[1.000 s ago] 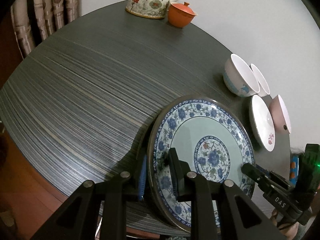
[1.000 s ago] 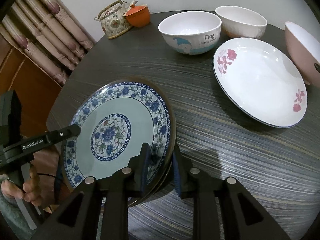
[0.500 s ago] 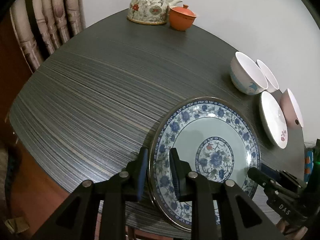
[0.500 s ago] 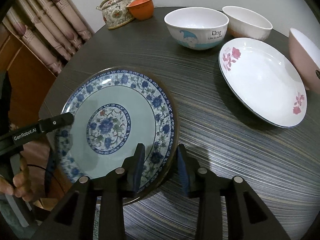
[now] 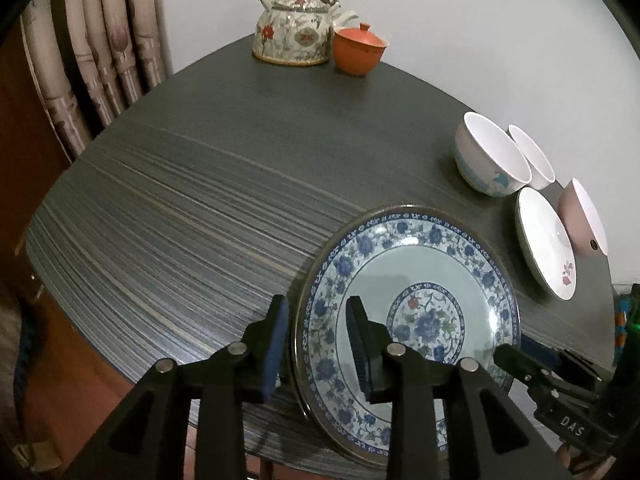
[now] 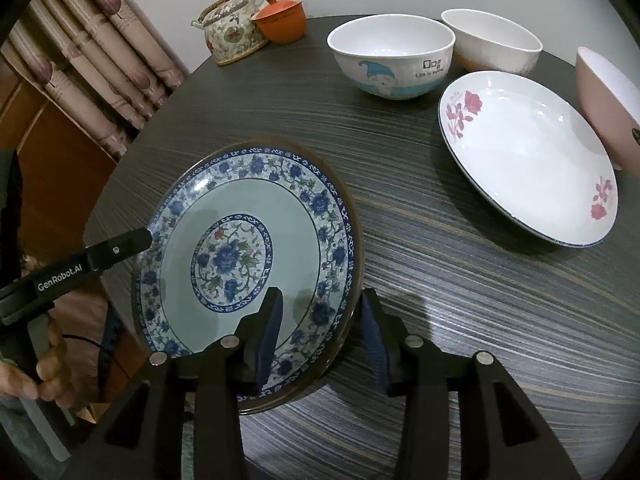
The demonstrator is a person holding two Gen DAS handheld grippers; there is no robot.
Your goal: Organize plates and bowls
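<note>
A blue-and-white floral plate [image 5: 412,312] [image 6: 248,264] lies near the front edge of the dark round table [image 5: 224,184]. My left gripper [image 5: 318,340] is open, its jaws straddling the plate's left rim without gripping. My right gripper [image 6: 322,332] is open, its jaws straddling the plate's right rim. A white plate with red roses [image 6: 528,152] [image 5: 546,240] lies to the right. Behind it stand a white bowl with a blue cartoon [image 6: 390,58] [image 5: 490,160], a plain white bowl [image 6: 494,40] and a pink bowl [image 6: 608,108] [image 5: 582,216].
A floral teapot [image 5: 294,28] [image 6: 232,30] and an orange lidded cup [image 5: 360,50] [image 6: 282,20] stand at the table's far edge by the wall. Curtains [image 5: 100,52] hang at the left. The table's front edge [image 5: 120,364] is close below the blue plate.
Both grippers have opened: a second ago each was shut on the blue plate's rim. The plate has come down and now rests on the table.
</note>
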